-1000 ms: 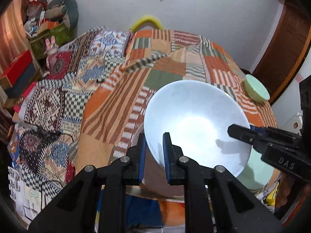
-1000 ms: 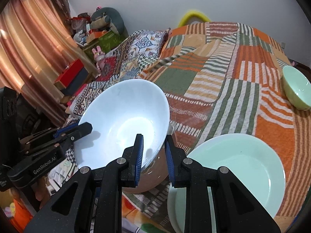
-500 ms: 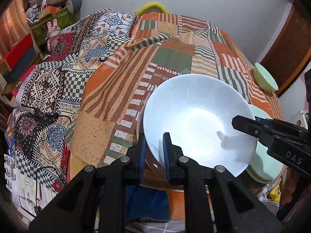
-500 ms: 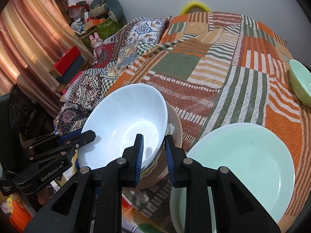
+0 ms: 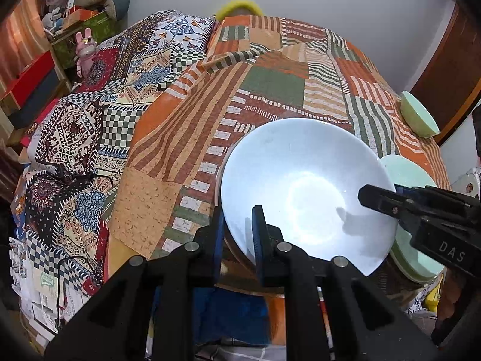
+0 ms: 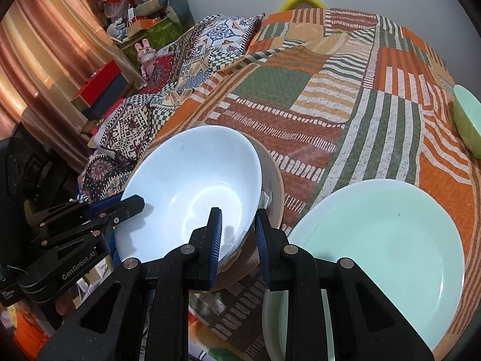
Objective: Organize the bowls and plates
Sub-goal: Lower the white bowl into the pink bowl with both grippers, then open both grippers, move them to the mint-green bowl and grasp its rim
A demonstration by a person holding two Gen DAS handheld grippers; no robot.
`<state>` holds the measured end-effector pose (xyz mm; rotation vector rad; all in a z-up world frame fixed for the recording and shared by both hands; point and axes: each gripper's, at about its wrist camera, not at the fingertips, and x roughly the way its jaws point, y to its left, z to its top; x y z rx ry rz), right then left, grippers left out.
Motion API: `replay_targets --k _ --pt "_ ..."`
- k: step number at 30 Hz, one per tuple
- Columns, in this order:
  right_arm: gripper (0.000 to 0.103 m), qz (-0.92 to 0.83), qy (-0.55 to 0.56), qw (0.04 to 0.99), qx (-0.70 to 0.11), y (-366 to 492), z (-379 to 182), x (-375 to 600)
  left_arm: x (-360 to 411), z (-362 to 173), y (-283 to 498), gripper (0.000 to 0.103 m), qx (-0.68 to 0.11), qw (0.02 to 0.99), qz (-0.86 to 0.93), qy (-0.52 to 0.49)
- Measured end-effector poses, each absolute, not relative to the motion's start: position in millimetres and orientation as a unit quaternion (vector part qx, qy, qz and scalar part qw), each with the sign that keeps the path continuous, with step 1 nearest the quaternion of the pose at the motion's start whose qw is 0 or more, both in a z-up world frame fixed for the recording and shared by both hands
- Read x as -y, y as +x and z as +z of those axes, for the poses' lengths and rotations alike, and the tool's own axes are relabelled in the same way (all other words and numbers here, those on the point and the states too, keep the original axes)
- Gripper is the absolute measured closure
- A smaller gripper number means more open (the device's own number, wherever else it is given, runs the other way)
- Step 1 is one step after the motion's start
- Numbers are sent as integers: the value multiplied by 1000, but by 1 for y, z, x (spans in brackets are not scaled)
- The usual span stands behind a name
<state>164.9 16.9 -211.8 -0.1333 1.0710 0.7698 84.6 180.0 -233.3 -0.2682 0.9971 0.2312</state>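
A large white bowl (image 5: 306,192) (image 6: 192,186) hangs tilted between both grippers at the near edge of the bed. My left gripper (image 5: 237,219) is shut on its left rim and shows in the right wrist view as the left gripper (image 6: 132,204). The opposite rim is clamped by my right gripper (image 6: 239,225), whose tip, the right gripper (image 5: 366,195), enters the left wrist view from the right. Under the white bowl a tan bowl (image 6: 275,186) shows its rim; whether the two touch I cannot tell. A pale green plate (image 6: 378,240) (image 5: 415,174) lies beside them. A small green bowl (image 6: 467,120) (image 5: 418,114) sits farther back.
A striped patchwork quilt (image 5: 270,84) covers the bed, with a second patterned blanket (image 5: 99,114) on its left. Past the left edge stand a red box (image 6: 102,81), a pink rabbit toy (image 5: 84,48) and piled clutter. A wooden door (image 5: 451,69) is at the right.
Both grippers have sunk with the white bowl still clamped between them. The bowl now sits lower, down over the tan bowl, and the views tilt more toward the bed.
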Motion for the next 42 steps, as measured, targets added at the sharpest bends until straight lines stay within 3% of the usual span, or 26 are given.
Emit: replay_targets --k 12,19,29,34,42 --pt "80 360 -67 780 -508 164 -223 -23 -184 -237 89 87 -473 863 124 -125" --pt "80 359 -74 783 -503 163 -219 -23 -181 -240 93 74 -476 863 124 -119" --pt "79 359 -66 785 -500 164 -212 -14 -178 -232 94 73 -476 863 125 -110" --pt "63 352 -56 809 -467 164 -191 2 -172 -208 93 73 -456 876 122 -98" --pt "58 324 -25 850 -414 173 -152 52 -143 -153 102 69 -404 907 90 -85"
